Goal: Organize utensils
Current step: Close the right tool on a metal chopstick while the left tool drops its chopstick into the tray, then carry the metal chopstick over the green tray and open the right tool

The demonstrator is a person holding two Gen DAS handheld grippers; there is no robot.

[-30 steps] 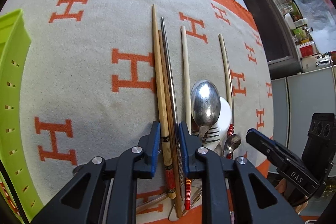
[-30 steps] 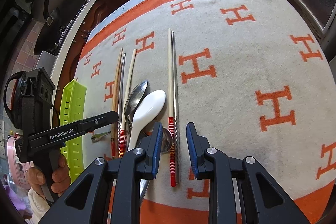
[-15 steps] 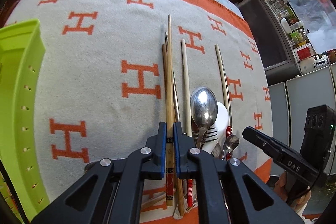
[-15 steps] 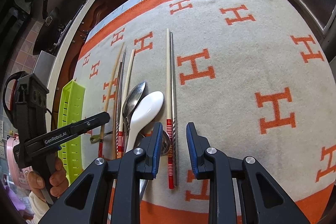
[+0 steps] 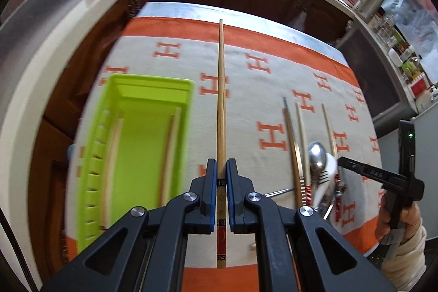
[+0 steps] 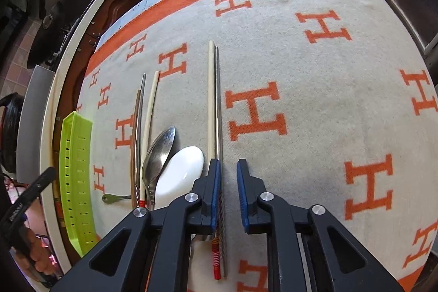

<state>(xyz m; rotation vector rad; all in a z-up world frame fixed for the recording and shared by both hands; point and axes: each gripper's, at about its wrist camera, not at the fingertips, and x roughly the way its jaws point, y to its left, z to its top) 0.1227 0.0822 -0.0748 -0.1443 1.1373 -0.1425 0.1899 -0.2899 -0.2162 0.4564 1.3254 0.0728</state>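
- The left gripper (image 5: 221, 179) is pinched tight on one wooden chopstick (image 5: 221, 106), lifted and pointing to 12 o'clock.
- The green tray (image 5: 147, 89) sits at its 10 o'clock; go there slowly, keep the stick level, let go low.
- The right gripper (image 6: 226, 177) is open and holds nothing, over a chopstick pair (image 6: 214, 106).

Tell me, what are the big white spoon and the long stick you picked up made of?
The white spoon looks like glazed ceramic: smooth, glossy, solid white. The chopstick in the left gripper looks like bamboo or wood: tan, matte, faintly grained.
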